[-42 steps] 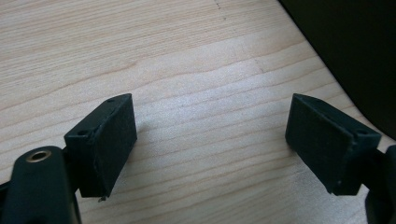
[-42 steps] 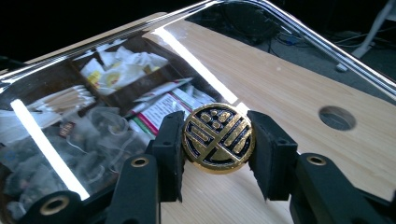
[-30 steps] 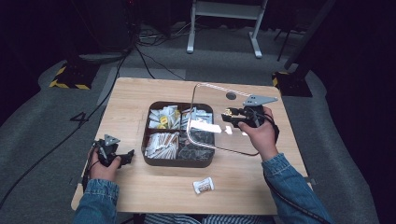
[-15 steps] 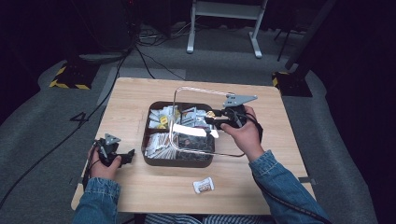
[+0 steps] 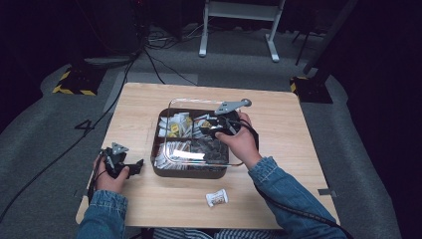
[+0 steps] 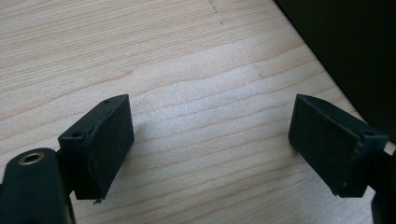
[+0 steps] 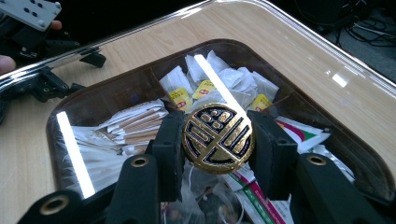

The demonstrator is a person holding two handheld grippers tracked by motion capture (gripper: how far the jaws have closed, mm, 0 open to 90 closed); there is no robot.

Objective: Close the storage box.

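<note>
A dark brown compartment box (image 5: 160, 168) stands mid-table, filled with tea bags (image 7: 201, 84) and paper sachets (image 7: 135, 123). Its clear lid (image 5: 196, 156) hangs over it, almost level. My right gripper (image 5: 215, 123) is shut on the lid's round gold-and-black knob (image 7: 218, 138), with a pad pressed on each side of it. My left gripper (image 5: 137, 164) rests on the table (image 6: 187, 70) left of the box, its jaws wide open with nothing between them (image 6: 210, 144). The same left gripper (image 7: 86, 72) lies beyond the lid's edge in the right gripper view.
A small white wrapped packet (image 5: 216, 198) lies on the table in front of the box. The box's dark side wall (image 6: 355, 46) stands just beyond the left gripper's tips. Cables and a metal stand's legs (image 5: 239, 30) are on the floor behind the table.
The right gripper has carried the clear lid leftward from the right side of the table to over the box. The left hand has stayed put.
</note>
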